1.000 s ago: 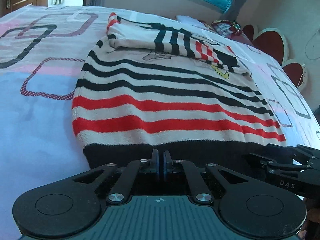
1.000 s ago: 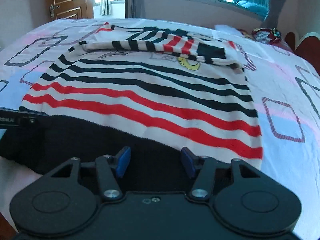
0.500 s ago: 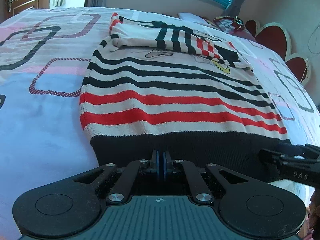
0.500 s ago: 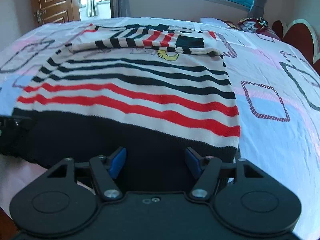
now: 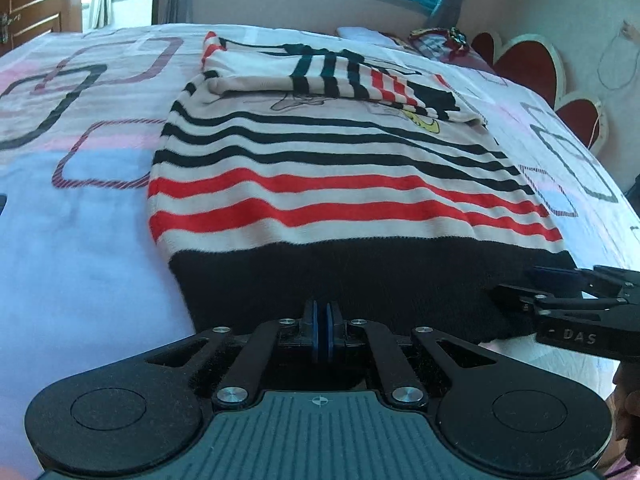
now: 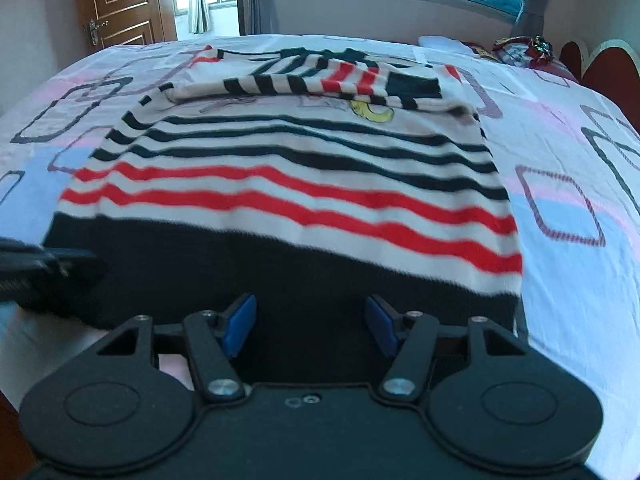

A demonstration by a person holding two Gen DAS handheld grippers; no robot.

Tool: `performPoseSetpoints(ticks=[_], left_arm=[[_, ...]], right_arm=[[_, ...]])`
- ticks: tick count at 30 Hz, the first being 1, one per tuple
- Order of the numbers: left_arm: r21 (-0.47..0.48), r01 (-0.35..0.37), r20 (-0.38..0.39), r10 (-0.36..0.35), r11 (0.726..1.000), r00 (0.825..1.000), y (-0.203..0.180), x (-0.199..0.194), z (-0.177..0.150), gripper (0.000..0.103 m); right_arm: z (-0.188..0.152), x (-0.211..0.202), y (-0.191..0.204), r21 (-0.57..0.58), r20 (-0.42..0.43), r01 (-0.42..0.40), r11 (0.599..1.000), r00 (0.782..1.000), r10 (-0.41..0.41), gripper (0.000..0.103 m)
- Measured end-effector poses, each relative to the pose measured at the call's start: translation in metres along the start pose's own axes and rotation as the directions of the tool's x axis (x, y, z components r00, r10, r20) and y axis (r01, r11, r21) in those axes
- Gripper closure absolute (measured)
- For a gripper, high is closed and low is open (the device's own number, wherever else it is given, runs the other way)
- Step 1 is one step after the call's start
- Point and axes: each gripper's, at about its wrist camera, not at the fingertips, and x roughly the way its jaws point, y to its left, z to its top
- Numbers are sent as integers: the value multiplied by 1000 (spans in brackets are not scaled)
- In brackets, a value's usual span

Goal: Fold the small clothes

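A small striped sweater (image 5: 344, 184) with black, red and cream bands lies flat on the bed, its sleeves folded across the chest at the far end. Its black hem (image 5: 360, 280) is nearest me. My left gripper (image 5: 322, 320) is shut at the hem's near edge; whether cloth is pinched between the pads is hidden. My right gripper (image 6: 308, 320) is open, its blue pads (image 6: 240, 318) over the black hem (image 6: 280, 272) near the sweater's (image 6: 304, 168) right corner. It also shows in the left wrist view (image 5: 560, 292).
The bed sheet (image 5: 80, 220) is white with pink, blue and outlined squares. Red heart-shaped headboard pieces (image 5: 528, 64) stand at the right. A bundle of coloured items (image 6: 520, 50) lies near the pillows. A wooden door (image 6: 120, 0) and window are beyond the bed.
The hem edge has been drawn slightly nearer and the sweater sits a little lower in both views. The right gripper stays open, the left stays shut.
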Motion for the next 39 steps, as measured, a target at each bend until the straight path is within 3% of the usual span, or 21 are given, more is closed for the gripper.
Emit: performPoseSetpoints(ticks=[10,30,36,39], left_arm=[[-13,-9,7,9,1000,1000,7,-7,-10,99],[-35,-4,-2,4,999,1000,6,-12,-7,98],[-49,-16,42,18,999,999,10,-27,-4,98],[-77,-31,22,33,997,999,19,-29,-2,98]], right_arm=[[-19,-14,-27,30,15,53,998,998,-54,42],[-25,-22,-27,79,19,90,993,996,-92,37],[-24,-34,-31,99,37,109,989,993,-113,27],[-21,-37,-43,120,39,105,987,993,-111,24]])
